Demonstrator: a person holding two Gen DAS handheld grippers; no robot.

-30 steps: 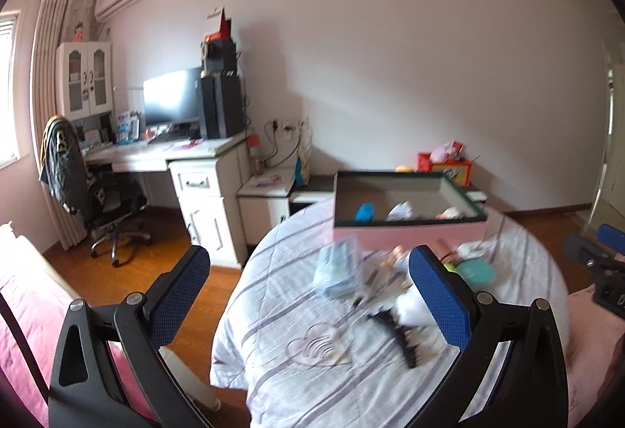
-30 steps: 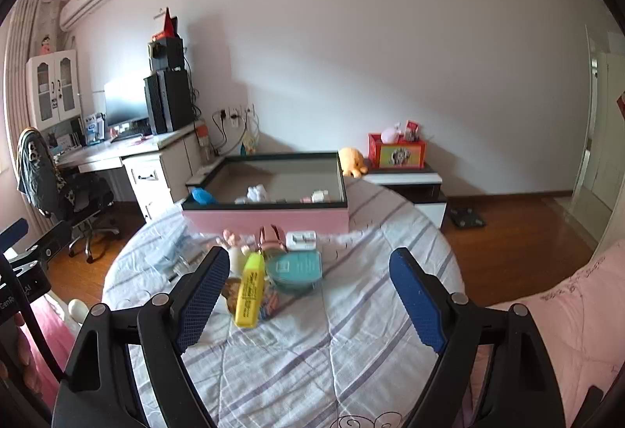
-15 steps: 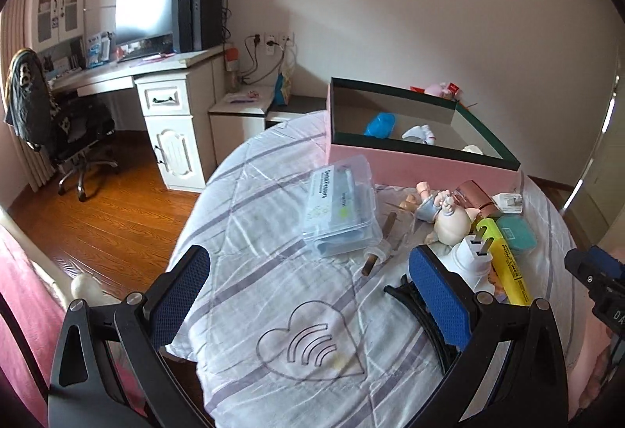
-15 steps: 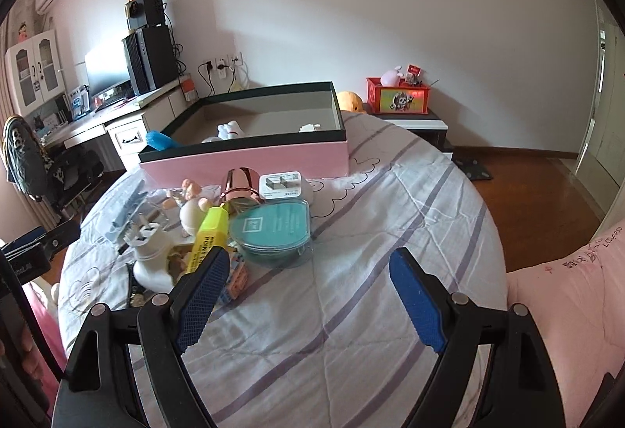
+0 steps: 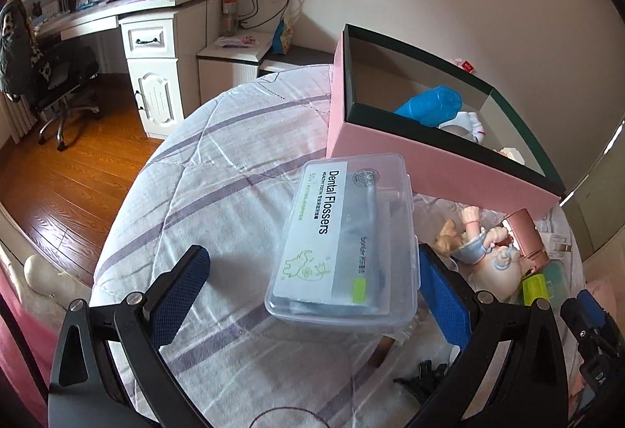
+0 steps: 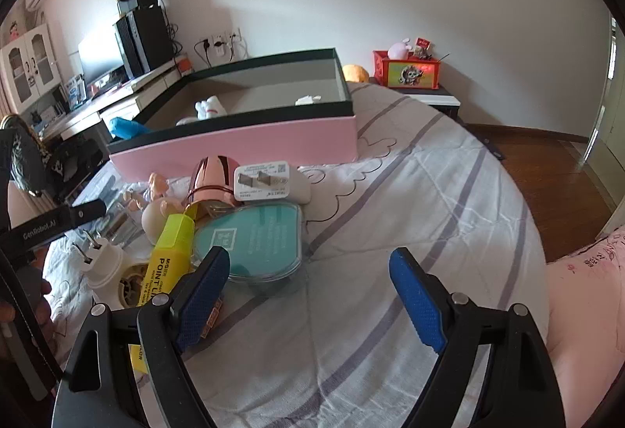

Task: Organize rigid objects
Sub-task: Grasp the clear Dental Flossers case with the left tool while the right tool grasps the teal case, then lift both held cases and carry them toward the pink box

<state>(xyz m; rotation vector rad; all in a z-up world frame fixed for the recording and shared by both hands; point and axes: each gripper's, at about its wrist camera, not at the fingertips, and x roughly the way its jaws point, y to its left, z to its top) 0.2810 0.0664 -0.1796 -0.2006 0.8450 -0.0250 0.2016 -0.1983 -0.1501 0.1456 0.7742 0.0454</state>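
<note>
Clear plastic, the dental flossers box (image 5: 343, 238) lies on the striped quilt (image 5: 218, 170), between the spread fingers of the left gripper (image 5: 312, 291); its near end sits closer to the right finger pad (image 5: 443, 301), contact not discernible. A brown stick and a black clip at 5 o'clock of the box are partly hidden beneath it and the gripper frame.

One pink storage box (image 6: 250, 139) stands at 12 o'clock; its contents, a blue item (image 5: 431, 109) and small white pieces, are cut off by the rim.

In the right wrist view, the right gripper (image 6: 308, 285) is wide open over bare quilt, holding nothing. At its 10 o'clock lie one teal case (image 6: 259, 238), one yellow highlighter (image 6: 168, 260), one rose-gold cylinder (image 6: 211, 180), one white charger (image 6: 269, 182), one white plug adapter (image 6: 105, 260) and a doll (image 6: 156, 205), partly covered.
</note>
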